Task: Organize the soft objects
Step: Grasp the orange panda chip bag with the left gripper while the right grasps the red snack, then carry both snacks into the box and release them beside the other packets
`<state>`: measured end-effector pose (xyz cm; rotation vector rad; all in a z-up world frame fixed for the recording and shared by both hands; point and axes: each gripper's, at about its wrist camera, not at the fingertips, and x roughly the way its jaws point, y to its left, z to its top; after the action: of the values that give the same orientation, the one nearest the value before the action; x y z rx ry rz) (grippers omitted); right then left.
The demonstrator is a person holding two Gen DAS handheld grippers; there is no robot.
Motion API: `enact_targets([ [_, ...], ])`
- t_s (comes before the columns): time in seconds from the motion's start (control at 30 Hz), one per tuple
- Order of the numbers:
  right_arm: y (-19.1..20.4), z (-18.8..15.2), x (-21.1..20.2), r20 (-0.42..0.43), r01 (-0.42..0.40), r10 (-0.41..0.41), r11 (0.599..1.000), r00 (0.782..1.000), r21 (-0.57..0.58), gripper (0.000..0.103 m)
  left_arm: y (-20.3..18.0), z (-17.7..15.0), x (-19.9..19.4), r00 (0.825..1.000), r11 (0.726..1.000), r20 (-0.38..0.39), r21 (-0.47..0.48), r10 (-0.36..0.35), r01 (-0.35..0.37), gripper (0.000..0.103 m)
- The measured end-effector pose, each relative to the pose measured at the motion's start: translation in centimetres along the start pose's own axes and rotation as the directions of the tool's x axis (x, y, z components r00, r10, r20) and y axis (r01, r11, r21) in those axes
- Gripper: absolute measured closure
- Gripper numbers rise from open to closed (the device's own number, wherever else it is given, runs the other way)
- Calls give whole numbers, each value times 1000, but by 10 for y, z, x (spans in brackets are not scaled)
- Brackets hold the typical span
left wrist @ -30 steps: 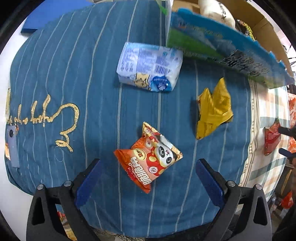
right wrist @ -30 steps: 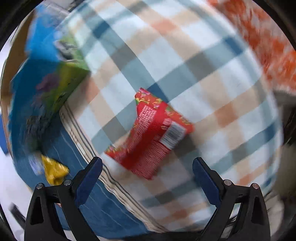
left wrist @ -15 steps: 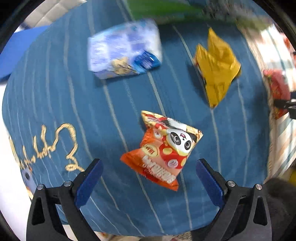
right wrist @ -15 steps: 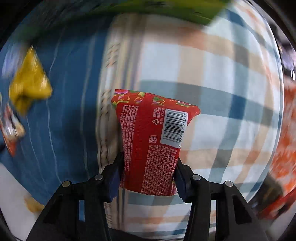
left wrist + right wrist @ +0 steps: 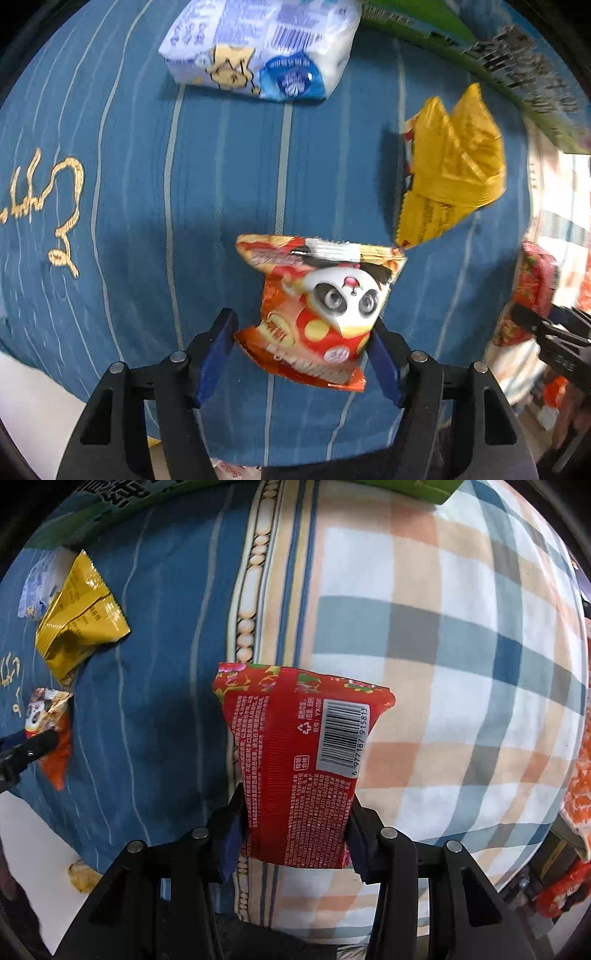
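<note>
My left gripper is shut on an orange panda snack bag and holds it over the blue striped cushion. My right gripper is shut on a red snack bag, barcode side up, above the seam between the blue cushion and the plaid cushion. A yellow snack bag lies on the blue cushion to the right; it also shows in the right wrist view. A white and blue tissue pack lies at the far side.
A green and blue printed box stands along the far right edge of the blue cushion. Orange fabric shows at the right edge of the plaid cushion. The right gripper with its red bag shows at the right of the left wrist view.
My left gripper has closed on the panda bag and lifted it. My right gripper, closing half a second ago, now holds the red bag raised off the plaid cushion.
</note>
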<state>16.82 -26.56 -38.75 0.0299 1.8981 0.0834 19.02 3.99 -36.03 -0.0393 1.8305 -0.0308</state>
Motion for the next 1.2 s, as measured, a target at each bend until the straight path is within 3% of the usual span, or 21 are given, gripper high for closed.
enact_targets([
  [0.17, -27, 16, -6, 33, -44, 40, 989, 999, 144, 50, -10, -8, 19, 997, 998, 41, -25, 60, -59, 43],
  [0.4, -24, 9, -16, 82, 9, -21, 989, 996, 147, 56, -20, -31, 5, 992, 997, 104, -53, 69, -64, 47],
  [0.63, 4, -13, -53, 154, -19, 5, 996, 988, 84, 57, -40, -59, -61, 975, 999, 222, -19, 32, -28, 47],
  [0.87, 9, -42, -137, 295, -43, 25, 998, 955, 56, 57, -76, -89, -148, 925, 997, 380, 66, 16, -44, 47],
  [1.07, 25, -61, -193, 410, -49, 28, 998, 912, 42, 57, -78, -76, -198, 876, 995, 482, 96, -24, -26, 47],
  [1.2, 31, -64, -206, 456, -59, 39, 998, 889, 30, 57, -81, -75, -223, 848, 994, 528, 113, -53, -8, 47],
])
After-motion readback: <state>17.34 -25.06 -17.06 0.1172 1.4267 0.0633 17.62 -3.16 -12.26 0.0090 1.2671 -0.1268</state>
